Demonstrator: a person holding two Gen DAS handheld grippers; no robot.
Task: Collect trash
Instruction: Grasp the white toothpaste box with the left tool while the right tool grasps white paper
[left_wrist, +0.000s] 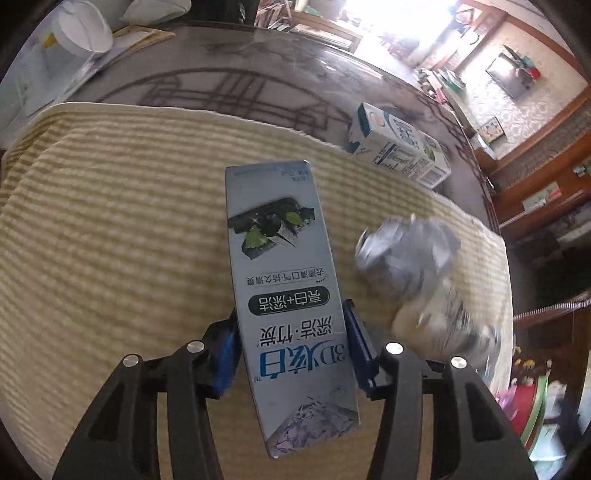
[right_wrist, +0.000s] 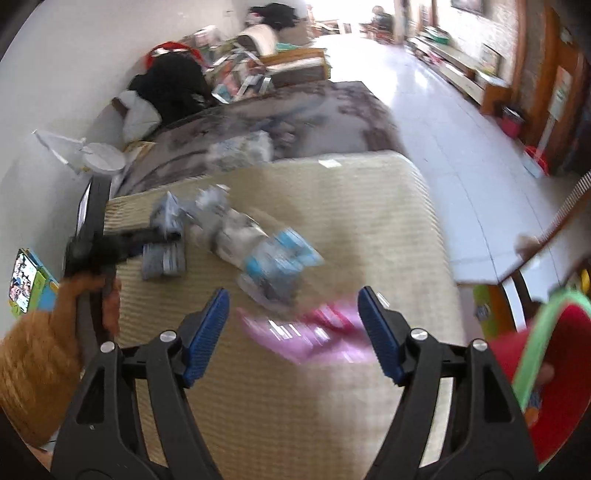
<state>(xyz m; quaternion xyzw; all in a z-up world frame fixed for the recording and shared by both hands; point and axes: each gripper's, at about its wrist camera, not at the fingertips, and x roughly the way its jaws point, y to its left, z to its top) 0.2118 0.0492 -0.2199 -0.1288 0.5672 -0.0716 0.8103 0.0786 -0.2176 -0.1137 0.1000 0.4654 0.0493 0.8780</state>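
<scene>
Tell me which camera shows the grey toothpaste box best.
The left wrist view: the toothpaste box fills the middle, sharp, print legible, clamped between the left gripper fingers above the striped mat. The right wrist view shows it only as a small motion-blurred grey box at far left; the right gripper hangs open.

left wrist: close, angled down on mat (left_wrist: 110, 221) | right wrist: higher, further back | shared: mat, crumpled bottle (left_wrist: 406, 266)

A long grey toothpaste box (left_wrist: 288, 295) is held lengthwise above the striped mat; a crumpled plastic bottle (left_wrist: 413, 266) lies beside it.
</scene>
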